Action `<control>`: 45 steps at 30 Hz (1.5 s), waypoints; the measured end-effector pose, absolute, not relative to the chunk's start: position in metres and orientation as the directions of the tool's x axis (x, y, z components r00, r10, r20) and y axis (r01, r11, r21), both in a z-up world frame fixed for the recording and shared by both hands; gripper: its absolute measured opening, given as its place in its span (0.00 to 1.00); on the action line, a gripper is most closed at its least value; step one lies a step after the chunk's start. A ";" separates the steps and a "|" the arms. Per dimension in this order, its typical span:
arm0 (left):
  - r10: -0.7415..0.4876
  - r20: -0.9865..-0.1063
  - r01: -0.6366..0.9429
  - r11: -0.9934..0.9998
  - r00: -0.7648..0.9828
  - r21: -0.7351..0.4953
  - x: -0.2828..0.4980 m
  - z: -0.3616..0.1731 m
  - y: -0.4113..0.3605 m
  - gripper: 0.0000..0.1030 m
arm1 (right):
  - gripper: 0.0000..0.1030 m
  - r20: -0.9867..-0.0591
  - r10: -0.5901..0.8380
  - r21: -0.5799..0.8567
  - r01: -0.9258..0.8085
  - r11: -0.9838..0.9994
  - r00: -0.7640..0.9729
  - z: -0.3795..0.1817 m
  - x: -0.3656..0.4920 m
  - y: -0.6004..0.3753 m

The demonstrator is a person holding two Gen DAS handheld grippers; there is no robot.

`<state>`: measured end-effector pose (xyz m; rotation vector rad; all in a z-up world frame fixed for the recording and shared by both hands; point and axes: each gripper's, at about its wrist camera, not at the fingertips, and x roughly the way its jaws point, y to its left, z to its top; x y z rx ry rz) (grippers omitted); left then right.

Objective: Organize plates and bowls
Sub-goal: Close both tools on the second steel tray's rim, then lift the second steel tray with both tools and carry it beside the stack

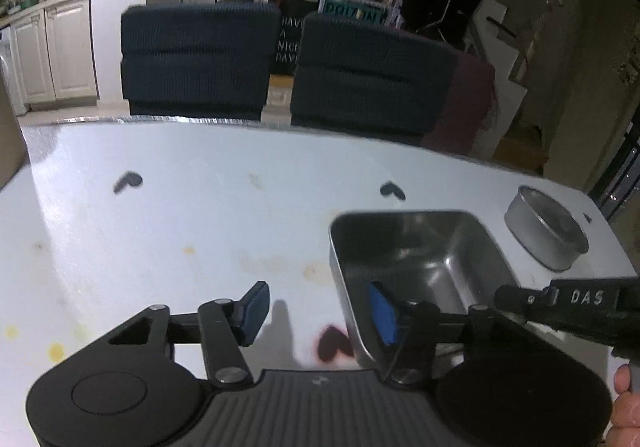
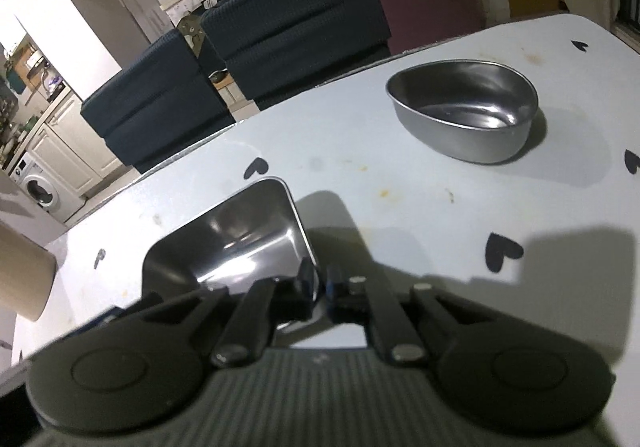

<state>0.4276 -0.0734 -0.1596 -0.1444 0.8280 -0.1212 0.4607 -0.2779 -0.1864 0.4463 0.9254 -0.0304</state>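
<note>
A rectangular steel dish [image 1: 420,247] sits on the white table [image 1: 180,215], at right in the left wrist view. My left gripper [image 1: 320,311] is open; its right pad [image 1: 383,314] is inside the dish and its left pad [image 1: 254,309] is outside over the table, straddling the dish's left wall. In the right wrist view my right gripper [image 2: 319,287] is shut on the near right rim of the same dish [image 2: 232,243]. A round steel bowl [image 1: 546,229] stands far right; it also shows in the right wrist view [image 2: 466,111].
Two dark blue chairs [image 1: 200,59] and a maroon one [image 1: 468,103] stand behind the table's far edge. Black heart stickers [image 2: 502,251] dot the tabletop. A cardboard roll [image 2: 20,275] is at the left edge. The right tool's body [image 1: 580,307] crosses near the dish.
</note>
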 end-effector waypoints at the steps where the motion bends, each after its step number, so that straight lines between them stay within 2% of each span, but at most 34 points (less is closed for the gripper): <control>1: -0.167 -0.727 0.056 0.983 0.666 -0.175 0.428 -0.161 -0.074 0.49 | 0.07 -0.779 0.163 0.359 0.217 0.908 0.606 -0.186 0.461 -0.278; 4: -0.198 -0.729 0.054 0.975 0.655 -0.216 0.431 -0.164 -0.074 0.41 | 0.07 -0.786 0.158 0.351 0.222 0.910 0.598 -0.186 0.461 -0.276; 8: -0.214 -0.732 0.042 0.969 0.647 -0.245 0.436 -0.166 -0.073 0.23 | 0.07 -0.796 0.162 0.345 0.217 0.913 0.584 -0.185 0.460 -0.273; 12: -0.220 -0.738 0.044 0.967 0.638 -0.251 0.438 -0.168 -0.077 0.16 | 0.07 -0.801 0.160 0.328 0.200 0.923 0.577 -0.185 0.462 -0.269; 19: -0.219 -0.746 0.033 0.966 0.628 -0.256 0.438 -0.168 -0.076 0.11 | 0.12 -0.793 0.187 0.326 0.145 0.934 0.580 -0.186 0.467 -0.268; 26: -0.208 -0.747 0.004 0.964 0.631 -0.265 0.438 -0.169 -0.071 0.07 | 0.13 -0.761 0.219 0.339 0.087 0.937 0.610 -0.181 0.466 -0.273; 29: -0.218 -0.744 -0.008 0.958 0.632 -0.288 0.438 -0.169 -0.067 0.07 | 0.08 -0.774 0.242 0.334 0.054 0.941 0.585 -0.181 0.469 -0.272; 33: -0.200 -0.749 0.009 0.968 0.632 -0.251 0.437 -0.166 -0.071 0.06 | 0.09 -0.774 0.227 0.340 0.086 0.936 0.590 -0.182 0.474 -0.274; 36: -0.200 -0.743 0.005 0.967 0.638 -0.256 0.436 -0.161 -0.070 0.06 | 0.04 -0.779 0.222 0.319 0.066 0.945 0.587 -0.183 0.474 -0.269; 45: -0.182 -0.707 0.010 0.971 0.683 -0.240 0.413 -0.122 -0.064 0.05 | 0.03 -0.746 0.246 0.340 0.036 0.940 0.619 -0.160 0.453 -0.265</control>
